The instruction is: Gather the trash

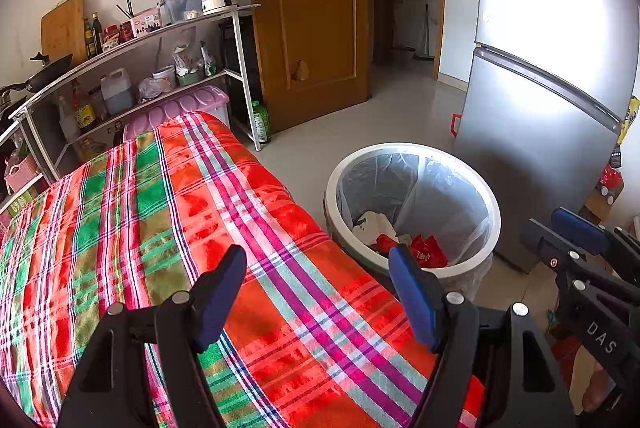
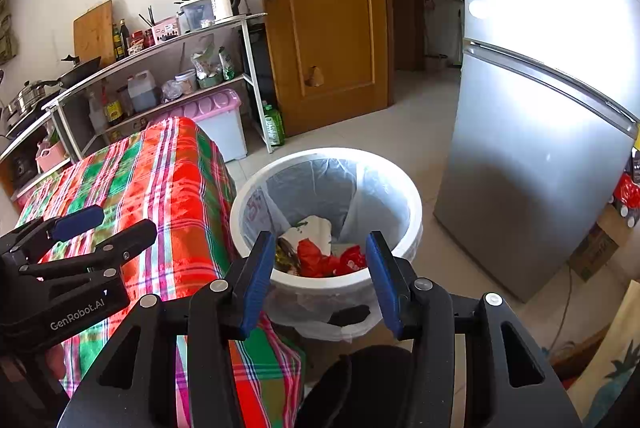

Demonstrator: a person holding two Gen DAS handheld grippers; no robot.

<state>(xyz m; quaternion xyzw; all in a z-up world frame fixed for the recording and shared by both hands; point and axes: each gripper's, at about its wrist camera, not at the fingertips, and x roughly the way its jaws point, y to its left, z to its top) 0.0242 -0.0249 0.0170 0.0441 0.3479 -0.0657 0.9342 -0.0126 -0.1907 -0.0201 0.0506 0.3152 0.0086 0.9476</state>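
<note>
A white trash bin (image 1: 400, 146) (image 2: 320, 152) with a clear liner stands on the floor beside the table. Inside lie red wrappers (image 1: 428, 252) (image 2: 320, 260) and crumpled white paper (image 1: 376, 224) (image 2: 316, 228). My left gripper (image 1: 316, 256) (image 2: 124, 222) hovers over the plaid tablecloth (image 1: 200, 207) (image 2: 160, 179), open, with nothing between its blue pads. My right gripper (image 2: 319, 240) (image 1: 548, 224) is held above the bin's near rim, also open and empty. No loose trash shows on the cloth.
A silver fridge (image 1: 540, 107) (image 2: 540, 127) stands right of the bin. A wooden door (image 1: 312, 7) and a loaded kitchen rack (image 1: 160, 31) line the back wall. A pink-lidded box (image 2: 216, 107), a green bottle (image 2: 274, 125) and a cardboard box (image 2: 596, 248) sit on the floor.
</note>
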